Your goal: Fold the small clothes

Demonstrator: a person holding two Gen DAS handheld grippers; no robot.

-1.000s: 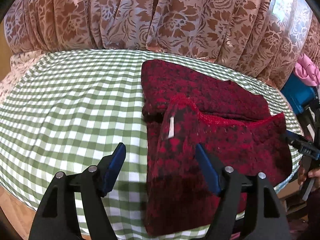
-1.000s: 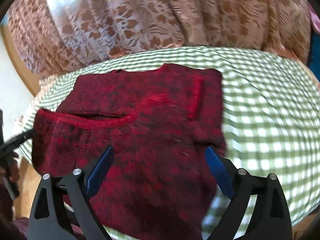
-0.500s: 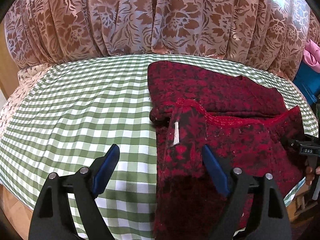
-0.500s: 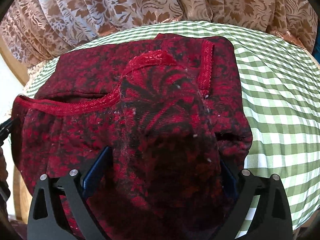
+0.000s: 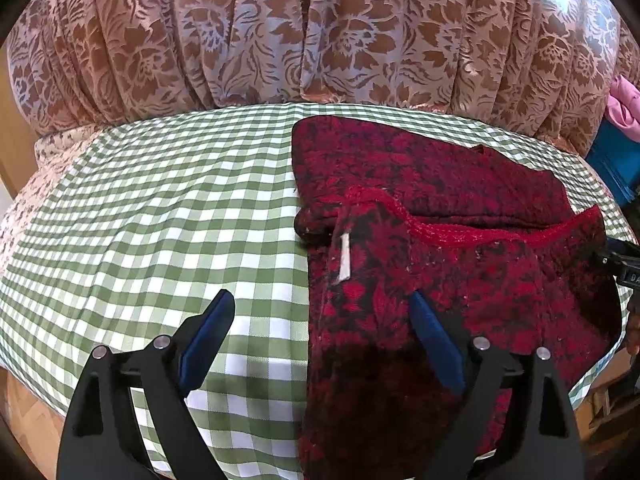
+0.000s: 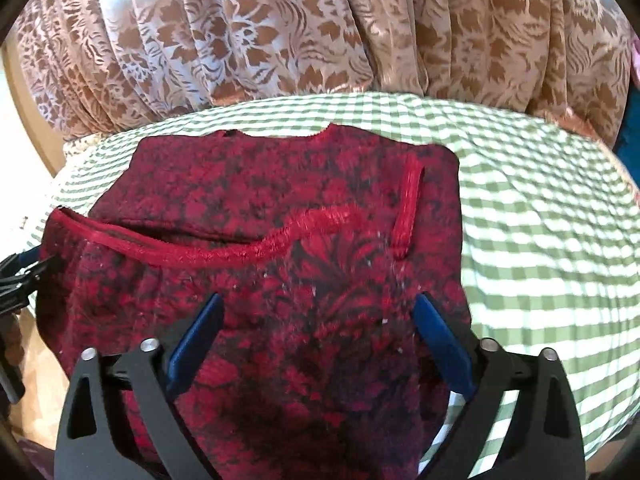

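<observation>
Red garment (image 6: 280,280) now flatter on checked cloth (image 5: 160,220); both jaws apart, left's just widened, right's narrowed.

The near edge of the red garment (image 5: 460,280) runs out of the left wrist view at the bottom, behind the left gripper (image 5: 320,336), so its hem cannot be checked. In the right wrist view the checked tablecloth (image 6: 540,240) is smeared with blur on the right, and the garment's lower part lies in shadow under the right gripper (image 6: 316,336). A small white tag (image 5: 344,257) is too small to read, possibly a label.
</observation>
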